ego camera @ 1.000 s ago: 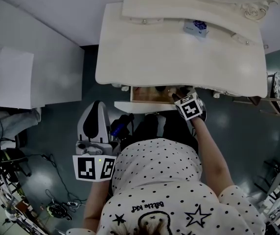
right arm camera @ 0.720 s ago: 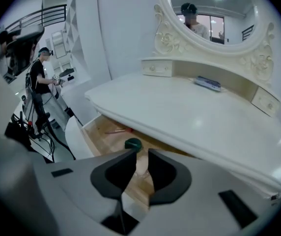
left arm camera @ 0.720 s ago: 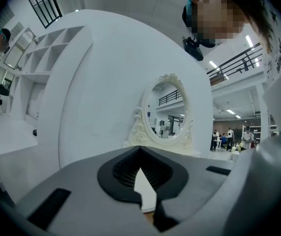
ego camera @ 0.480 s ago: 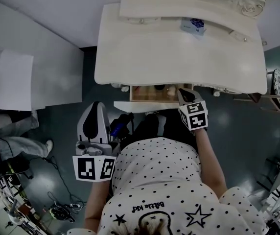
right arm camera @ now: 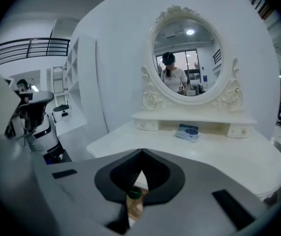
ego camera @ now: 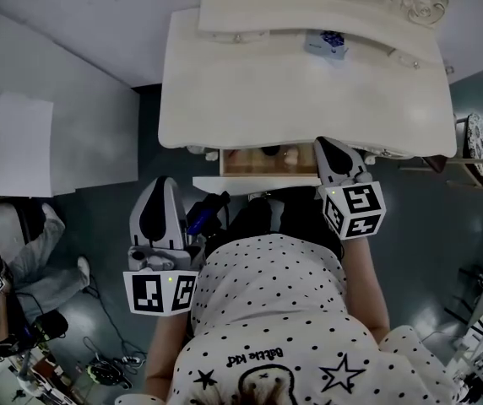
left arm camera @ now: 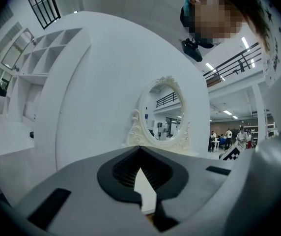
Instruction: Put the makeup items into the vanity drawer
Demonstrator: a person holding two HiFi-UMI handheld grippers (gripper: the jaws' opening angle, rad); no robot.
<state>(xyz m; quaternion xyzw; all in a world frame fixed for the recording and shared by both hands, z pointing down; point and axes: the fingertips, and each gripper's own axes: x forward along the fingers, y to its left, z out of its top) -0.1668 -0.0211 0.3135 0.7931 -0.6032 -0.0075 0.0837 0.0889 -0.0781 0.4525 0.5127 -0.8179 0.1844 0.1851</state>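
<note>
The white vanity table [ego camera: 250, 83] fills the head view, its drawer [ego camera: 250, 182] pulled open beneath the front edge; the left gripper [ego camera: 164, 184] hangs where it was a second ago, low beside the person's lap, jaws pressed together on nothing; the right gripper [ego camera: 324, 144], then dipped into the drawer's right end, now sits higher at the tabletop's edge, its jaws having just closed tip to tip, empty; a small dark-capped bottle [right arm camera: 134, 203] shows in the drawer, seen through the slit below those tips
</note>
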